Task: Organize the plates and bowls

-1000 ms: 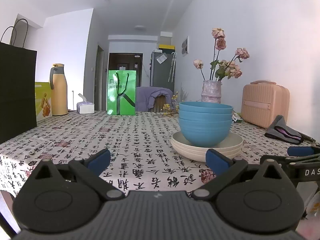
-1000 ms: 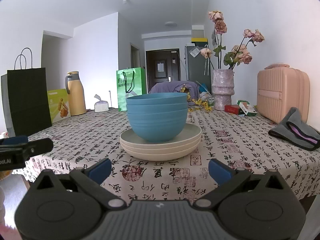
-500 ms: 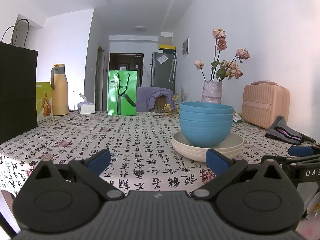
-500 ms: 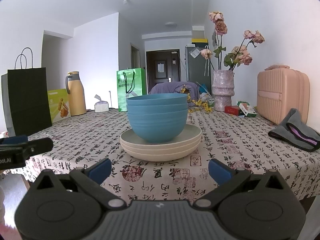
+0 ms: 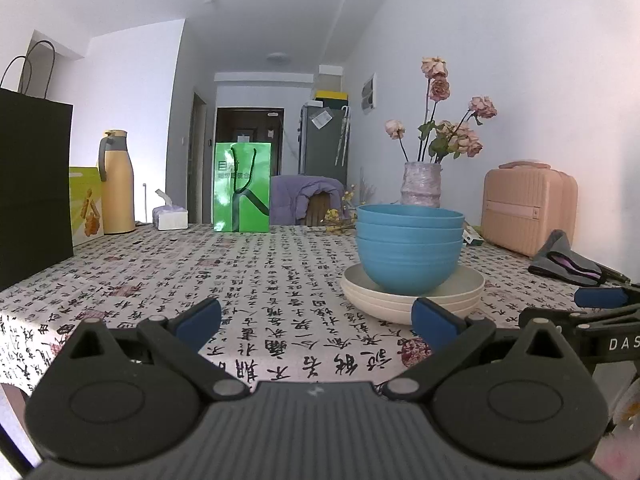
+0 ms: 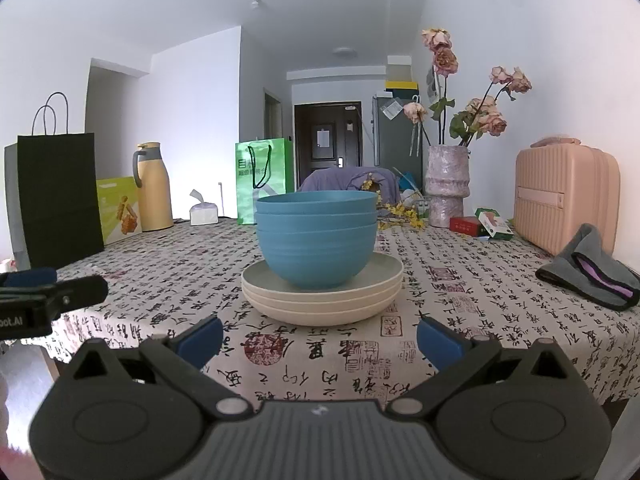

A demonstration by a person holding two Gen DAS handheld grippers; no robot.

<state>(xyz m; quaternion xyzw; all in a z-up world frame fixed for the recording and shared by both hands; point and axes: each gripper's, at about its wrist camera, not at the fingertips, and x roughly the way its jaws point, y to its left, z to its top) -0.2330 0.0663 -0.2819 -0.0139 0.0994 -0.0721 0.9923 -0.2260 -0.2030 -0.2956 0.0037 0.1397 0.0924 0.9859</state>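
Observation:
Three nested blue bowls [image 6: 317, 240] [image 5: 409, 252] stand on a stack of three cream plates [image 6: 322, 300] [image 5: 412, 294] near the table's front edge. My right gripper [image 6: 320, 338] is open, level with the table edge, straight in front of the stack and a little short of it. My left gripper [image 5: 316, 318] is open too, low over the tablecloth, with the stack ahead to its right. Nothing is between either pair of fingers. The right gripper's fingers [image 5: 600, 298] show at the right edge of the left wrist view.
A patterned tablecloth [image 6: 460, 292] covers the table. At the back stand a black bag [image 6: 56, 196], yellow flask [image 6: 154, 186], tissue box [image 6: 204, 214], green bag [image 6: 262, 178] and flower vase [image 6: 446, 190]. A pink case [image 6: 566, 194] and grey cloth [image 6: 588, 276] lie right.
Both views have shifted only very slightly; the bowls and plates stand as before and both grippers stay open.

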